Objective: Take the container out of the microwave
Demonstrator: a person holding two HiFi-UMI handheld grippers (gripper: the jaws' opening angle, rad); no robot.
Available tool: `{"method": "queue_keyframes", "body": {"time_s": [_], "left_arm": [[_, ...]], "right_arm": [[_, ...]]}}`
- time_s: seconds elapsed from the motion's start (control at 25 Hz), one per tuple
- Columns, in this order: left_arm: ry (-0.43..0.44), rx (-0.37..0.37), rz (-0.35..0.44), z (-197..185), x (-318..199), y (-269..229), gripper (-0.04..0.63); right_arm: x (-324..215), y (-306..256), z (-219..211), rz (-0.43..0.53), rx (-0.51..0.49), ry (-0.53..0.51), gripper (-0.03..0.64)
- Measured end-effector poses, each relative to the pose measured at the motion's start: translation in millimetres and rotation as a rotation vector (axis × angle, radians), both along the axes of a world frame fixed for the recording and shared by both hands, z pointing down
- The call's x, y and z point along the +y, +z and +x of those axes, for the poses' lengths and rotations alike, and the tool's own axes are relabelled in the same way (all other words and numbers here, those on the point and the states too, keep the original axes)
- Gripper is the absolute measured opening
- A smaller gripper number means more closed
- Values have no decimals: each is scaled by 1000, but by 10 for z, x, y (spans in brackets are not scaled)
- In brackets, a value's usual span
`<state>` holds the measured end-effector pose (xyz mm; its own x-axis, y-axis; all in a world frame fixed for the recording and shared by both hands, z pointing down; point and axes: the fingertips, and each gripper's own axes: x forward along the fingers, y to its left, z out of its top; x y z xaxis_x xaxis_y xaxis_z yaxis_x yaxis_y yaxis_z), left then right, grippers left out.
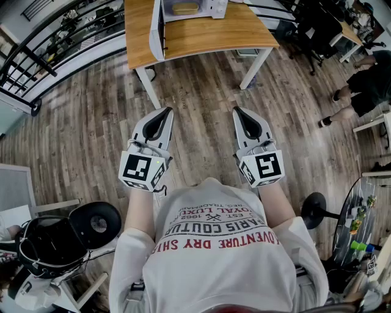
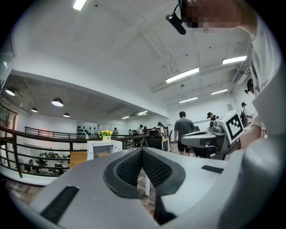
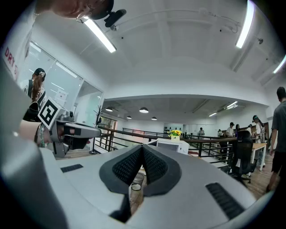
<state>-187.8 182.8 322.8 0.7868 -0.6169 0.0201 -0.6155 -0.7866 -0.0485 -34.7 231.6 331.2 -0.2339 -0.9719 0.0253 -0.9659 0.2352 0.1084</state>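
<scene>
- left gripper [image 1: 164, 113] and right gripper [image 1: 239, 112] both clenched, empty, well short of the table [image 1: 208, 33].
- container [image 1: 185, 8] sits inside the open microwave [image 1: 215, 6].
- close in first, spread jaws before reaching past the door [image 1: 157, 27].

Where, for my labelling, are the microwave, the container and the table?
microwave [image 1: 157, 30], head view, on its open door
container [image 1: 185, 8], head view, on its top
table [image 1: 208, 33], head view, on its bare wooden top

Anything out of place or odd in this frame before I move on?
Nothing stands out. The microwave sits on the wooden table, door open, container inside. The left gripper and right gripper are shut, empty, short of the table.
</scene>
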Motion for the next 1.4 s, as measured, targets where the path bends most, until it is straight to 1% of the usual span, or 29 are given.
{"method": "queue_keyframes", "body": {"time_s": [0.24,0.56,0.68,0.72,0.76,0.8,0.84,0.96,1.12,1.28,1.4], "left_arm": [[-8,1,-7,16,-93,49,12],[-5,16,-9,52,-96,-6,12],[0,19,-9,66,-82,-18,12],[1,21,-9,72,-83,-19,12],[1,23,-11,81,-84,-18,12],[2,25,-13,90,-85,-15,12],[1,27,-15,97,-84,-12,12],[-9,29,-24,98,-93,0,12],[-29,25,-38,110,-192,80,12],[-55,14,-40,179,-389,151,12],[-99,6,-32,285,-611,179,12]], "right_arm": [[-74,36,-33,17,15,-29,26],[-90,22,20,2,-12,-9,26],[-94,15,39,15,21,-13,28],[-103,5,57,25,27,-13,56],[-115,-7,82,32,25,-11,136],[-130,-17,112,37,22,-6,238],[-146,-25,144,39,21,2,273],[-184,-22,207,32,20,14,276],[-309,96,220,3,15,-24,276],[-559,191,286,-10,0,-52,276],[-837,239,429,-3,-14,-84,276]]}}
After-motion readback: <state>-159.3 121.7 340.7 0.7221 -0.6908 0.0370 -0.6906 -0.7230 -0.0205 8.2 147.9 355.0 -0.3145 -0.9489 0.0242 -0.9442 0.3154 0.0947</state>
